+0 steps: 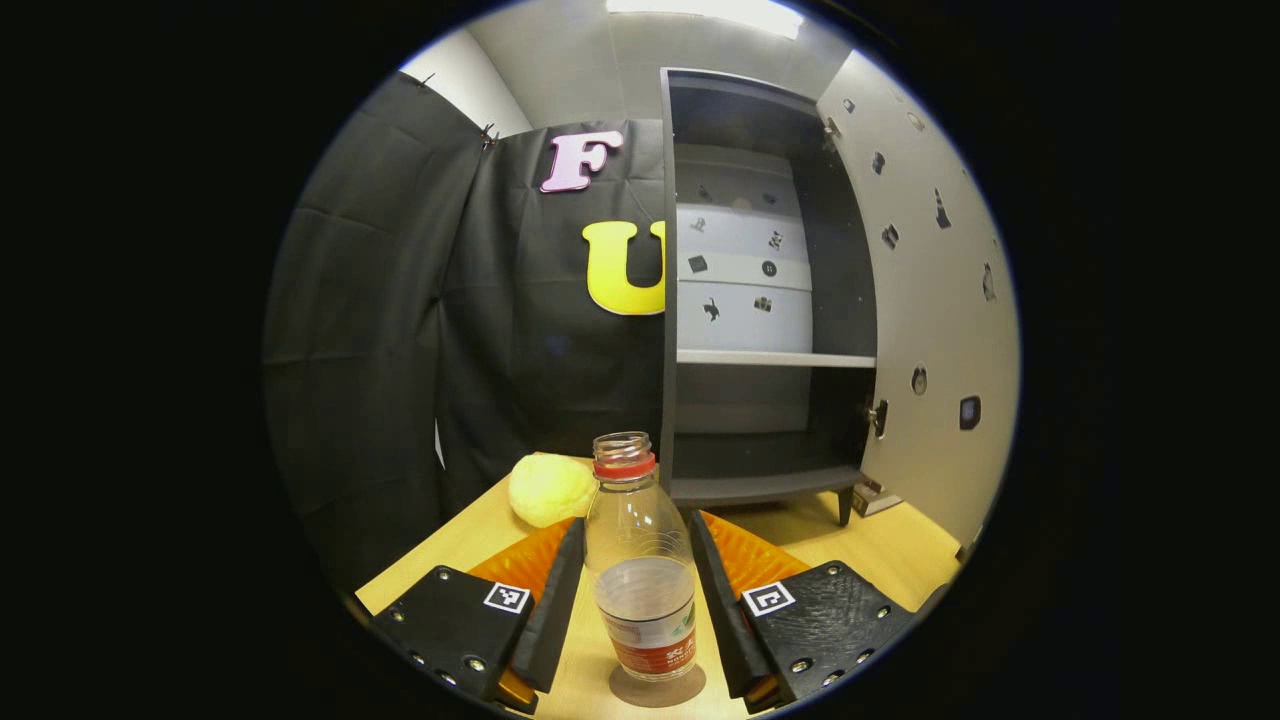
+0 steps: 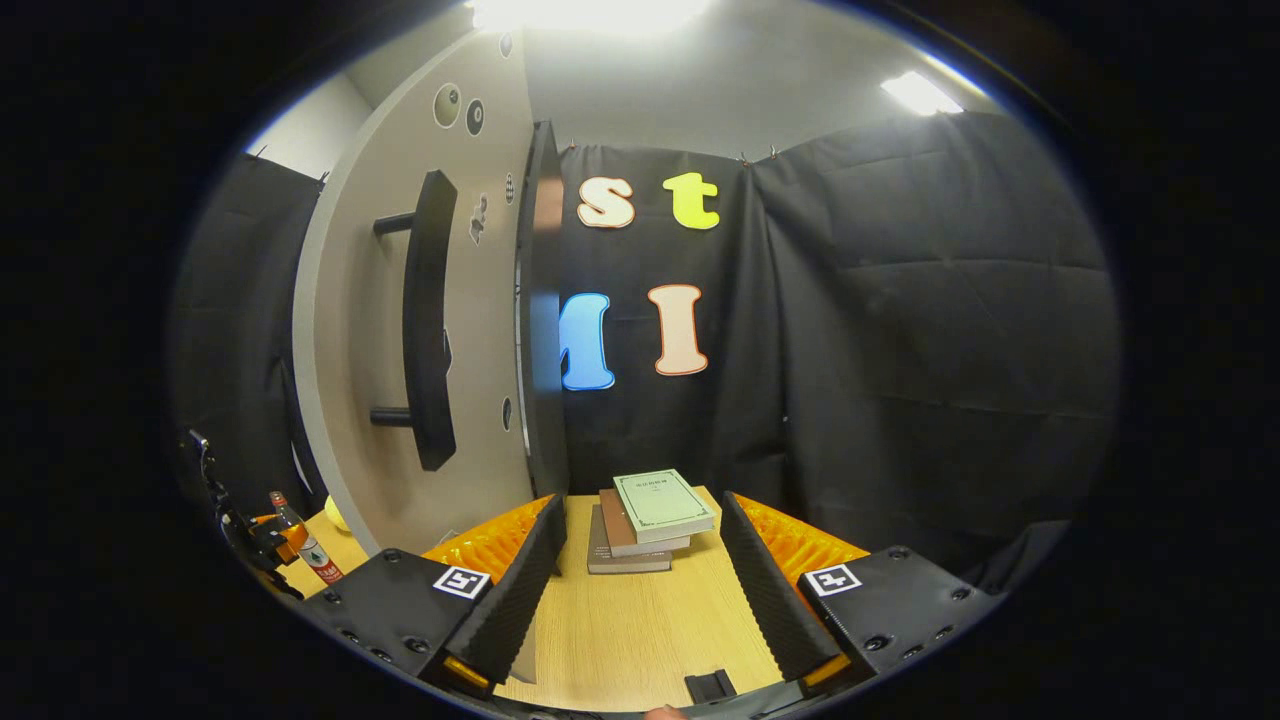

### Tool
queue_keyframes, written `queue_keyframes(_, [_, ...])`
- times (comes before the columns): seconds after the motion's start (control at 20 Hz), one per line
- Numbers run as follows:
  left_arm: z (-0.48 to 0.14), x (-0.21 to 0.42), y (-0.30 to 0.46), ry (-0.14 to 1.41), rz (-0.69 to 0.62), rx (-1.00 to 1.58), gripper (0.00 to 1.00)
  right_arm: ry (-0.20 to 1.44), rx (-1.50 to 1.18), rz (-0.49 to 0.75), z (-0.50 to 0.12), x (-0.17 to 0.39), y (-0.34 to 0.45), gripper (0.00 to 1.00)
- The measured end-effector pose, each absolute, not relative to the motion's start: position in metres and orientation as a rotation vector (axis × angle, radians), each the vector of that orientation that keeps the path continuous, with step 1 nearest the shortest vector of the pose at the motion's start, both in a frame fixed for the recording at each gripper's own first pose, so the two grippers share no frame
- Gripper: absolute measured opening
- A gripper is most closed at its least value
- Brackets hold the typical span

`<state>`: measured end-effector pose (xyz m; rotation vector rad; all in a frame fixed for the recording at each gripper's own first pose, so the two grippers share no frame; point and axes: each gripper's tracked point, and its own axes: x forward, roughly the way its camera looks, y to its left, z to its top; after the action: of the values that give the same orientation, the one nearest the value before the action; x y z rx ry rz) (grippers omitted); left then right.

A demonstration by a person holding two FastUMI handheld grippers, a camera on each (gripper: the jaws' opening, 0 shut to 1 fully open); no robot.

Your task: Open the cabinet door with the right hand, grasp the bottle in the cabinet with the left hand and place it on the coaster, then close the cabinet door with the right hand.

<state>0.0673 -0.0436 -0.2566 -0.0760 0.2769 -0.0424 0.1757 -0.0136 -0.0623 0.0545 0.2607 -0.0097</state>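
A clear plastic bottle (image 1: pixel 640 570) with a red neck ring and red label, uncapped, stands upright on a round brown coaster (image 1: pixel 657 688) on the wooden table. My left gripper (image 1: pixel 637 520) is shut on it, a finger pressing each side of its body. Behind it the dark cabinet (image 1: pixel 770 358) stands with its pale door (image 1: pixel 930 330) swung wide to the right; its shelves look bare. In the right gripper view my right gripper (image 2: pixel 640 505) is open and holds nothing, just right of the door's outer face (image 2: pixel 470 330) and its long dark handle (image 2: pixel 428 320). The bottle (image 2: pixel 305 545) and left gripper (image 2: pixel 262 535) appear small at far left.
A yellow rounded object (image 1: pixel 550 488) lies on the table left of the cabinet. A stack of books (image 2: pixel 645 520) sits at the table's back edge ahead of my right gripper. A small black item (image 2: pixel 710 685) lies near the front edge. Black cloth walls surround the table (image 2: pixel 640 620).
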Motion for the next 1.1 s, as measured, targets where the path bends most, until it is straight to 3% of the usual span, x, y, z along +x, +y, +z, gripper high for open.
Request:
queue_keyframes(0.25, [-0.291,0.058,-0.048,0.309,-0.035,-0.080,0.60,0.280,0.041,-0.015,-0.071,0.177,-0.015,0.93])
queue_keyframes(0.3, [-0.297,0.057,-0.048,0.316,-0.031,-0.078,0.60,0.282,0.041,-0.017,-0.073,0.178,-0.015,0.98])
queue_keyframes(0.45, [-0.309,0.052,-0.050,0.319,-0.025,-0.079,0.60,0.288,0.036,-0.013,-0.075,0.181,-0.014,0.99])
queue_keyframes(0.55, [-0.307,0.050,-0.050,0.293,-0.020,-0.076,0.60,0.290,0.028,-0.008,-0.075,0.183,-0.012,0.99])
queue_keyframes(0.6, [-0.310,0.049,-0.051,0.293,-0.017,-0.073,0.60,0.290,0.028,-0.004,-0.075,0.184,-0.011,0.94])
queue_keyframes(0.65, [-0.309,0.049,-0.052,0.291,-0.013,-0.068,0.60,0.288,0.028,0.000,-0.074,0.185,-0.011,0.98])
queue_keyframes(0.75, [-0.308,0.049,-0.053,0.301,-0.005,-0.059,0.58,0.283,0.032,0.006,-0.072,0.187,-0.009,0.98])
queue_keyframes(0.95, [-0.299,0.044,-0.058,0.306,-0.022,-0.030,0.63,0.274,0.038,0.011,-0.069,0.188,-0.010,0.99])
queue_keyframes(1.0, [-0.294,0.043,-0.058,0.301,-0.026,-0.018,0.69,0.270,0.043,0.010,-0.067,0.189,-0.011,0.94])
queue_keyframes(1.05, [-0.289,0.043,-0.059,0.294,-0.028,-0.009,0.69,0.267,0.049,0.011,-0.066,0.189,-0.012,0.98])
queue_keyframes(1.1, [-0.285,0.044,-0.060,0.290,-0.028,-0.004,0.69,0.264,0.055,0.013,-0.065,0.189,-0.012,0.94])
